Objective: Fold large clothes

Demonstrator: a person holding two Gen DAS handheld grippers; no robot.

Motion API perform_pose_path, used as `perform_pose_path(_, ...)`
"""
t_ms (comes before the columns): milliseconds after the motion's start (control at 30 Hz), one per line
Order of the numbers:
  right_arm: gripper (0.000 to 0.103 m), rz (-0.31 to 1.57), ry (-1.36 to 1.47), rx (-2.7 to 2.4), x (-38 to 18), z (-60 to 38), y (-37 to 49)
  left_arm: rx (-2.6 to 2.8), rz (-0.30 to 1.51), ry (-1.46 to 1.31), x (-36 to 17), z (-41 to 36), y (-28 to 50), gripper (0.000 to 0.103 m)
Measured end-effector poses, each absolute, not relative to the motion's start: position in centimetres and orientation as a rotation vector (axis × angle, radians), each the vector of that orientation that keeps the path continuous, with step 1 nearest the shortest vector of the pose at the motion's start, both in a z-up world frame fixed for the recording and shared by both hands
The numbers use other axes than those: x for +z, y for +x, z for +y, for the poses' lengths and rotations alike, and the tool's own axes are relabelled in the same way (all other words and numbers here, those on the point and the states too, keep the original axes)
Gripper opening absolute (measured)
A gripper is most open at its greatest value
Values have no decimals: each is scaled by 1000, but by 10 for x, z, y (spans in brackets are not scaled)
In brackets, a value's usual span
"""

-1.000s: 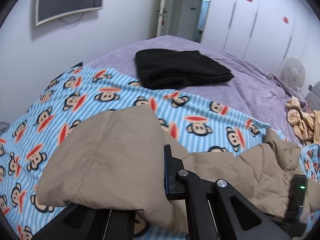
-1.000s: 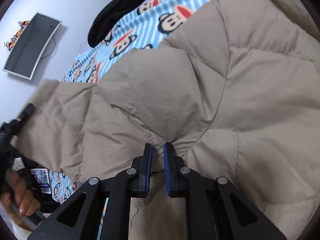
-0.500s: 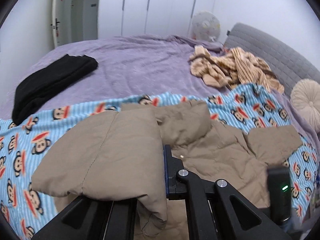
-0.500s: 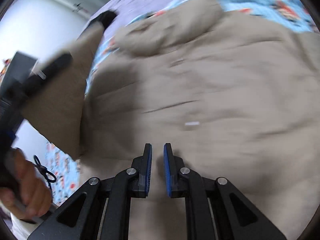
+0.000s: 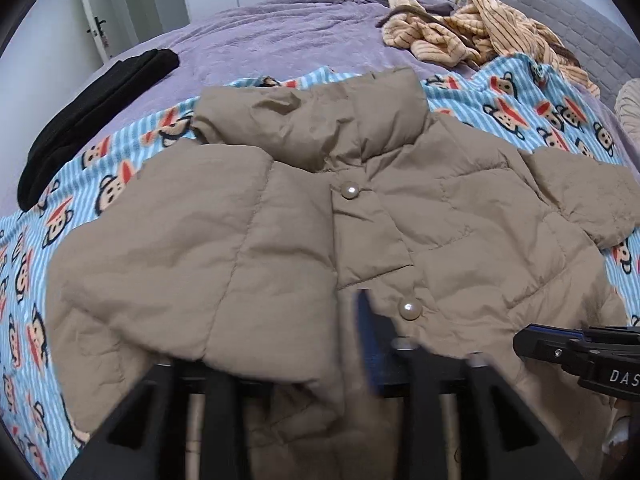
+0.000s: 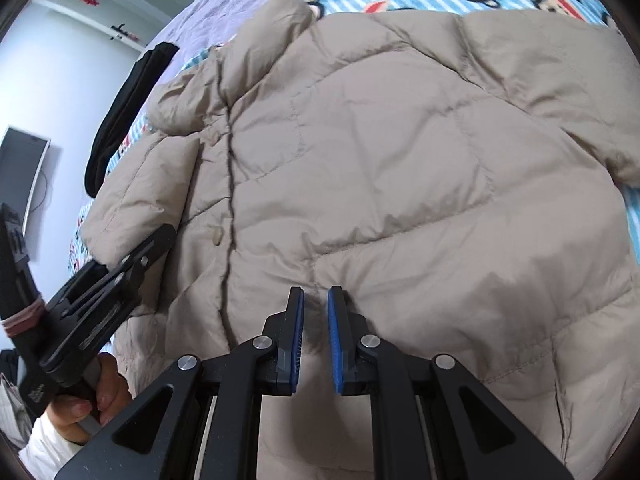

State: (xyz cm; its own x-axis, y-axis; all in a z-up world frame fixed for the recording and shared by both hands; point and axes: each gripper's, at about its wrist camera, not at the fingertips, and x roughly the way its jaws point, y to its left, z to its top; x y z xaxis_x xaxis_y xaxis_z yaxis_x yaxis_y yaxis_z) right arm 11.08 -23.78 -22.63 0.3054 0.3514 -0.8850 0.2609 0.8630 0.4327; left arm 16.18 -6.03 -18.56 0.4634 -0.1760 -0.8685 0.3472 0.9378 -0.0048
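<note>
A tan puffer jacket (image 5: 460, 220) lies front up on the bed, with two pearl buttons down its placket. Its left sleeve (image 5: 192, 248) is folded across the chest; the other sleeve (image 5: 588, 196) sticks out to the right. My left gripper (image 5: 320, 328) sits at the sleeve's cuff. Fabric covers one finger, and the blue pad (image 5: 364, 320) of the other is blurred and spread outward. My right gripper (image 6: 316, 304) is shut on a pinch of the jacket (image 6: 400, 140) near the hem. The left gripper (image 6: 160, 240) also shows there, over the sleeve.
A blue monkey-print blanket (image 5: 540, 112) lies under the jacket on a purple bedspread (image 5: 280, 40). A folded black garment (image 5: 92, 120) is at the far left, a heap of striped tan clothes (image 5: 460, 36) by the grey headboard (image 5: 560, 8). A person's hand (image 6: 92, 400) holds the left gripper.
The left gripper carried the sleeve rightward across the jacket and laid it on the chest; its visible finger has moved outward. The right gripper stayed shut at the hem.
</note>
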Motion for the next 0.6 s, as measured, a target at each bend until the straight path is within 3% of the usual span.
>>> perform_pose_path(33, 14, 1277, 554, 86, -218, -247, 103, -300, 1007, 161, -177, -55, 161, 98)
perform_pose_path(100, 17, 1282, 508, 119, -211, -235, 106, -285, 958, 130, -160, -37, 152, 98)
perform_pose_path(133, 28, 1280, 480, 132, -206, -229, 108, -270, 956, 128, -155, -28, 150, 98)
perform_pose_path(167, 53, 1271, 451, 145, -200, -223, 109, -254, 950, 124, -150, -19, 148, 98)
perform_pose_path(233, 84, 1227, 382, 174, -185, -204, 117, -214, 941, 98, -141, 8, 147, 98)
perform_pose_path(367, 84, 1124, 165, 247, -157, -150, 135, -85, 978, -27, -140, 88, 163, 98)
perform_pose_path(500, 84, 1006, -171, 293, -146, -82, 136, -3, 1079, -258, -171, 163, 179, 98)
perform_pose_path(600, 84, 913, -464, 304, -159, -33, 135, 43, 1127, -270, -200, 180, 185, 98)
